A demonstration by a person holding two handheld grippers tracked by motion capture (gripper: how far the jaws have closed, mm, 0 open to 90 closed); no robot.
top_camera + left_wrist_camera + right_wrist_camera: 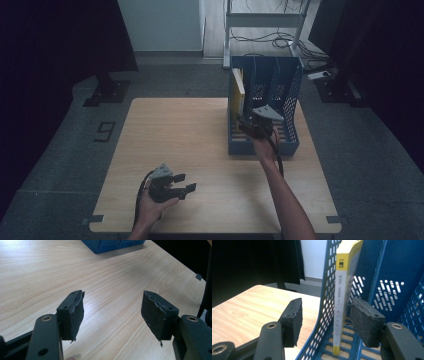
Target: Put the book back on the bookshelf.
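Black jaws of your right gripper (pixel 324 322) stand apart, straddling the rack's (pixel 387 262) perforated outer wall and the yellow book (pixel 342 302), pressing on neither. You look to be at the reach-in step; next, shift inward so both pads clear the wall, then close on the spine. It stands upright in the left slot, long axis vertical, spine facing you. Your left gripper (pixel 184 183) rests open over the table (pixel 200 130), empty.

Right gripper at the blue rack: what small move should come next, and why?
Probably draw the right gripper back from the file rack. Its open jaws straddle the rack's left wall, pads clear of the yellow book, which already stands upright in the leftmost slot. The left gripper is open over the table.
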